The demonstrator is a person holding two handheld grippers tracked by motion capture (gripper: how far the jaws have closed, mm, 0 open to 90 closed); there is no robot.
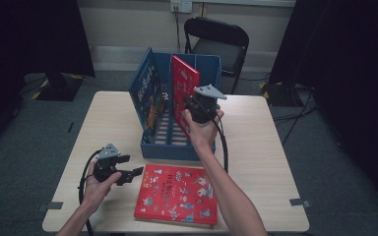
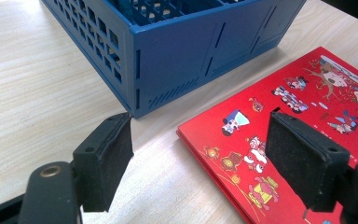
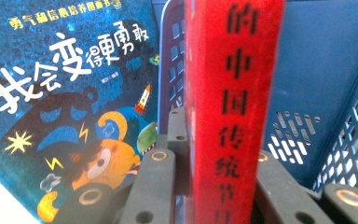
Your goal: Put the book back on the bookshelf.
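Right up against the lens in the right gripper view is the spine of the upright red picture book (image 3: 233, 107), with the right gripper (image 3: 214, 186) clamped tight on it, a black jaw on either face. From the high view that book (image 1: 183, 93) stands on edge inside the blue book crate (image 1: 177, 146), roughly mid-crate, so the step in hand looks like shelving it. The blue picture book (image 1: 147, 91) already leans against the crate's wall at 9 o'clock of the red one.

Next move probably calls for settling the book down on the slatted floor and keeping it upright, or tipping it toward the blue book, before letting go. There's open room in the crate at 3 o'clock of the book, so space isn't tight; the crate's front rim is the edge to mind.

Second red picture book (image 1: 177, 193) lies flat on the table (image 1: 103, 113) at 6 o'clock of the crate. The left gripper (image 1: 128, 173) hovers just off its corner at 9 o'clock, jaws wide and holding nothing.
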